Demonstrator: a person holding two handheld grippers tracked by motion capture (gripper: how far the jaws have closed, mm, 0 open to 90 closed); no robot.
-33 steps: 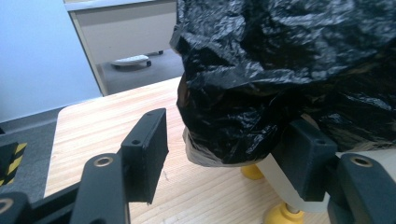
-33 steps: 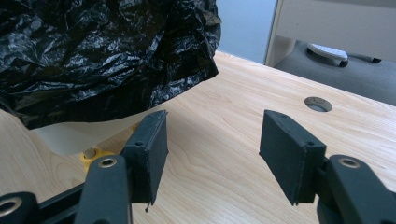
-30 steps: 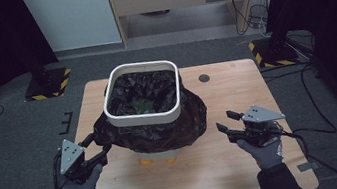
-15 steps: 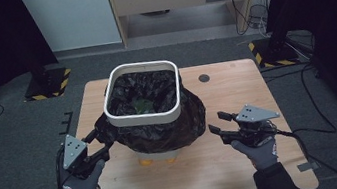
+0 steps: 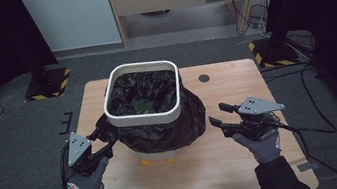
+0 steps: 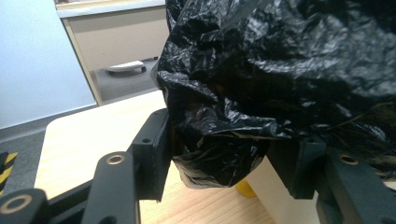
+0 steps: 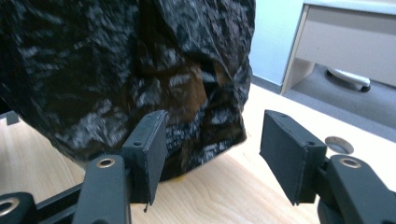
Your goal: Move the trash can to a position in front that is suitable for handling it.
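In the high view, a white bin stood on the wooden table, and a black bag hung over its rim and sides. The left gripper was at the bag's left fold. The right gripper stayed open, just beside the bag.

In the left gripper view, a bunch of the bag sat between the jaws, which had just been closing; one pad touched it.

In the right gripper view, the jaws were apart, with the bag near them, not pinched.
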